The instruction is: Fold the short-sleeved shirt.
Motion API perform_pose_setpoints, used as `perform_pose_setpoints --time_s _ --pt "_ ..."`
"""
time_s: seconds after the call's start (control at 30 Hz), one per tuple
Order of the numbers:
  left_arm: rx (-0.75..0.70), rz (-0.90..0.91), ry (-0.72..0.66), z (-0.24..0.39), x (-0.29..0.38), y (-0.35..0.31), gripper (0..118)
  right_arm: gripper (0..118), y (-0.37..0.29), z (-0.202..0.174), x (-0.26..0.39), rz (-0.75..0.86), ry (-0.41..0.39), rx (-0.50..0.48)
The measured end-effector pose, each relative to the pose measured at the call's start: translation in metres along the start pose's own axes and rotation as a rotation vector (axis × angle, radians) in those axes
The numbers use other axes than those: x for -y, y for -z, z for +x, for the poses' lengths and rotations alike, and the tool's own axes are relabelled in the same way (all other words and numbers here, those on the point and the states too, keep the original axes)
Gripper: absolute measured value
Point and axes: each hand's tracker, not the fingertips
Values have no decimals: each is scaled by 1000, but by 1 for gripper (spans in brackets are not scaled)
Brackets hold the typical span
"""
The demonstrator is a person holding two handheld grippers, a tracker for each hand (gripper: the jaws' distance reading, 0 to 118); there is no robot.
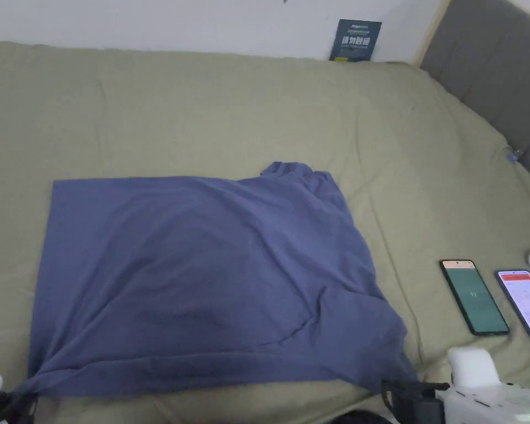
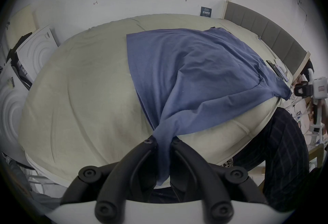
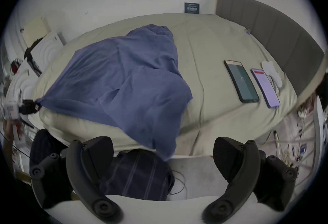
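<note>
Left tool (image 2: 162,142): jaws pinched tight on the near left corner of the shirt (image 1: 203,276). The cloth bunches into a rope between them and hangs through. I hold this corner low at the bed's near edge, probably to keep the hem taut while the shirt settles flat.

Right tool (image 3: 162,155): jaws spread wide, nothing between them. The shirt's near right corner droops over the mattress edge just in front of the gap, untouched by either jaw. In the head view this tool sits at the lower right, just off that corner. My guess is it stands wide so as to take that corner next.

The shirt, blue, lies spread on the bed (image 1: 203,110), near edge along the mattress side. A straight tension line runs from my left grip across to the right corner. The left part lies fairly smooth; the right side is rumpled, with a loose hump at the far right where collar or sleeve is bunched. No fold is made yet, as I judge it.

Further right: two phones (image 1: 475,296), side by side, well apart from the cloth. Beyond them, a small white object by the headboard (image 1: 496,61).
</note>
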Motion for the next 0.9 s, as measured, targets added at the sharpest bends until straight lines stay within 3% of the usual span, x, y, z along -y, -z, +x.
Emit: perform_pose_setpoints --time_s 0.1,0.17,0.2,0.23,0.27,0.3,0.47,0.67,0.77,0.9 --pt "-17 -7 12 14 -6 -5 12 115 27 -8 -3 -62 -77 51" --pt "-17 -12 7 18 -9 -7 12 115 39 -11 -5 -59 -77 49" --pt "-19 -14 -3 20 -11 -8 12 104 39 -8 -9 -105 -62 -39" --pt "-22 -19 -11 22 -12 -7 12 74 41 -5 -12 -125 -26 -85" --pt "-20 -23 -19 23 -12 -7 12 25 45 -4 -13 -143 1 -82" --pt "-3 -33 -35 16 -13 -6 12 6 46 -4 -16 -148 11 -78" --pt "45 -14 -80 3 -22 -14 12 5 11 3 -39 -63 64 -193" --pt "147 52 -156 -24 -73 -24 12 5 -26 13 -128 38 97 -273" --pt "125 44 -148 -42 -113 -2 12 5 -10 16 -182 42 109 -279" --pt "136 -59 -224 -49 -165 52 12 5 64 16 -228 -57 123 -199"
